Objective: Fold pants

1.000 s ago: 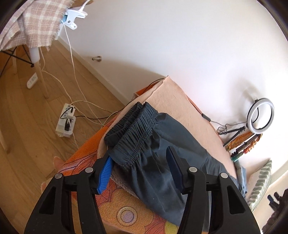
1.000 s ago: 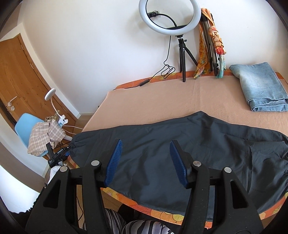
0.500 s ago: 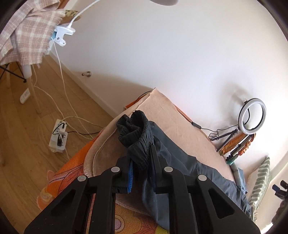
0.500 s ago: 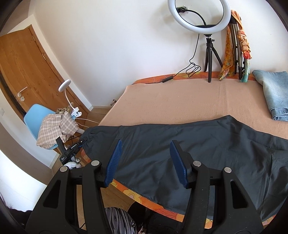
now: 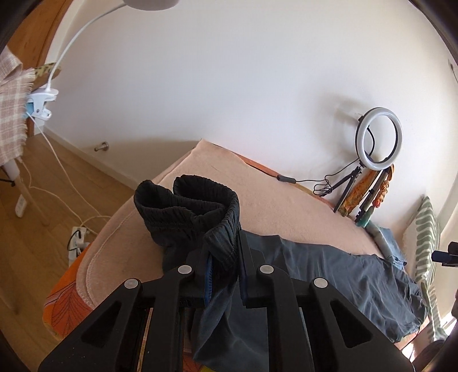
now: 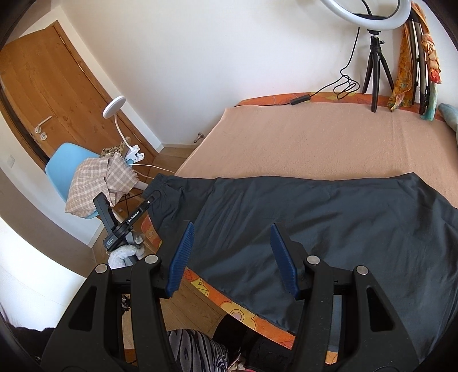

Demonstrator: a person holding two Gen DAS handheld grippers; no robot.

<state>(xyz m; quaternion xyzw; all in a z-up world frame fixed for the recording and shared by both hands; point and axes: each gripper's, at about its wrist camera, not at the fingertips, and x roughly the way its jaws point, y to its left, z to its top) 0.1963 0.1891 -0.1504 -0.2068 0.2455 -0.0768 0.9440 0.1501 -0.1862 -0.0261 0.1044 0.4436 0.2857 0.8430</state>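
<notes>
Now the left tool (image 5: 224, 274) is clamped narrow on the elastic waistband of the dark grey pants (image 5: 329, 274), and compared with half a second ago the gathered band stands higher off the peach blanket (image 5: 286, 206), curling over the fingers, while the legs trail across the bed toward the striped pillow (image 5: 426, 229). Meanwhile the right tool (image 6: 233, 254) hangs wide apart above the near hem of the pants (image 6: 329, 223), gripping nothing, its spread unchanged; its view has shifted so the ring light (image 6: 369, 11) sits nearer the top edge and the blue chair (image 6: 68, 160) shows more fully.
</notes>
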